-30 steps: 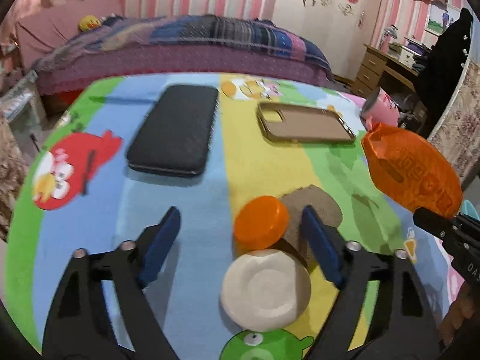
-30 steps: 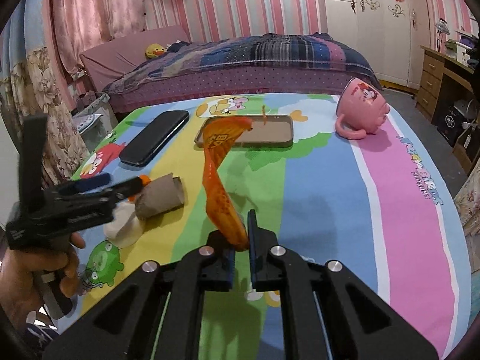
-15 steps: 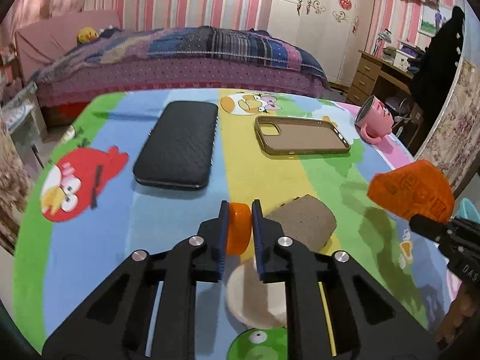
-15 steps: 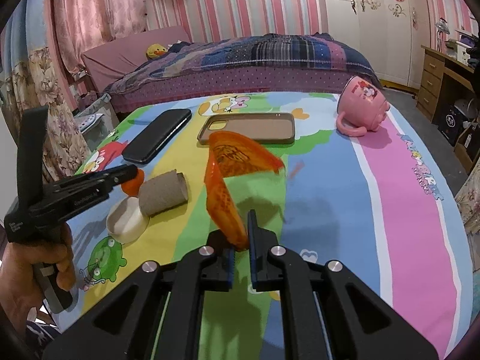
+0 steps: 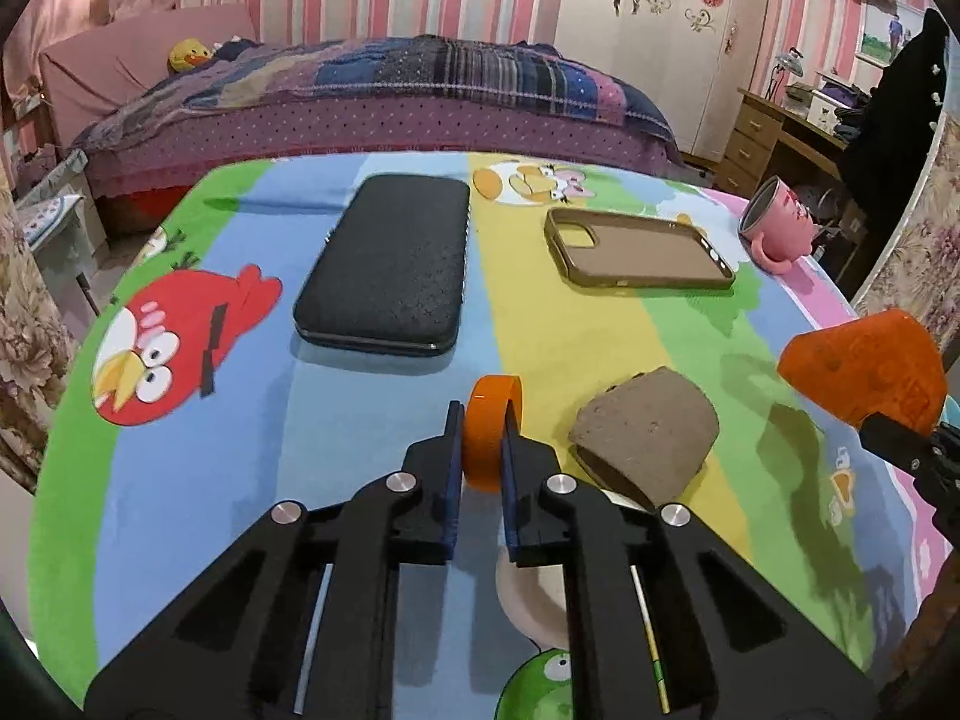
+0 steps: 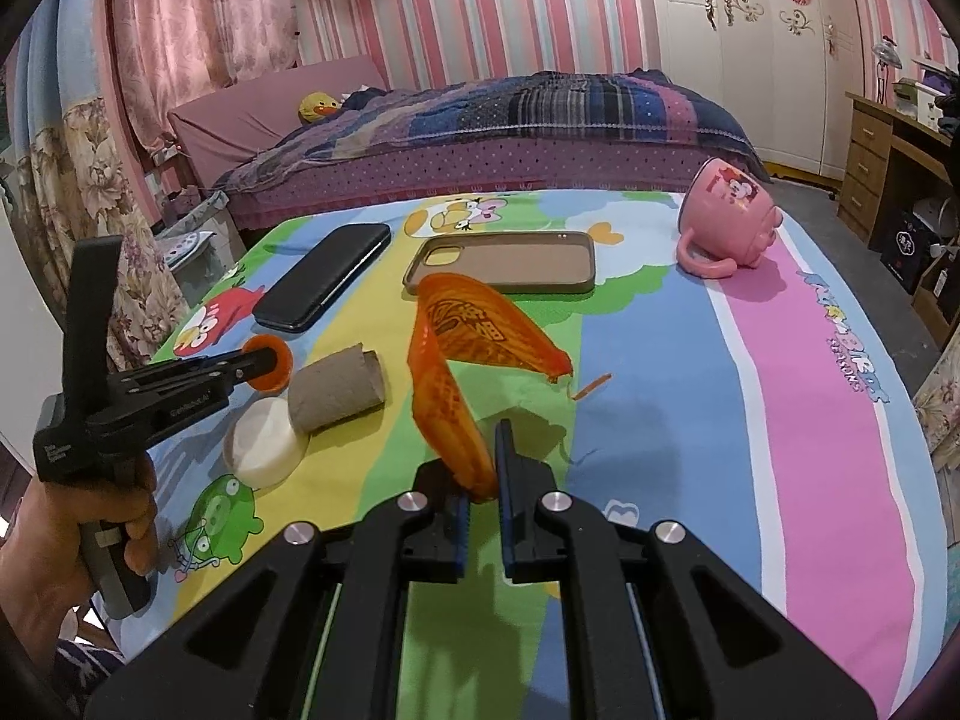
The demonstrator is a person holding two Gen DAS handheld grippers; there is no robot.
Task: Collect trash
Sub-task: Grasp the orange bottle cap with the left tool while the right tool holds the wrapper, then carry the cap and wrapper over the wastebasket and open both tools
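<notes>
An orange bottle cap (image 5: 495, 396) stands on edge between the pads of my left gripper (image 5: 483, 414), whose jaws are closing on it and press both its faces. It hangs just above the cartoon tablecloth (image 5: 360, 450). A flattened cardboard tube (image 5: 648, 432) lies right of the cap, and a white round lid (image 5: 534, 600) lies partly hidden under my fingers. My right gripper (image 6: 480, 468) is shut on the lower edge of an orange plastic bag (image 6: 456, 348), which stands up and arches forward. From the right wrist view, the left gripper (image 6: 264, 360) holds the cap (image 6: 276, 375) beside the tube (image 6: 336, 384).
A black phone (image 5: 384, 264) and a brown phone case (image 5: 636, 252) lie at the far half of the table. A pink mug (image 6: 726, 222) lies on its side at the far right. A bed stands beyond the table, a wooden desk to the right.
The left gripper's wide-open jaws have come together on the orange cap, turning it on edge and lifting it slightly. The orange bag in the right gripper has spread open.
</notes>
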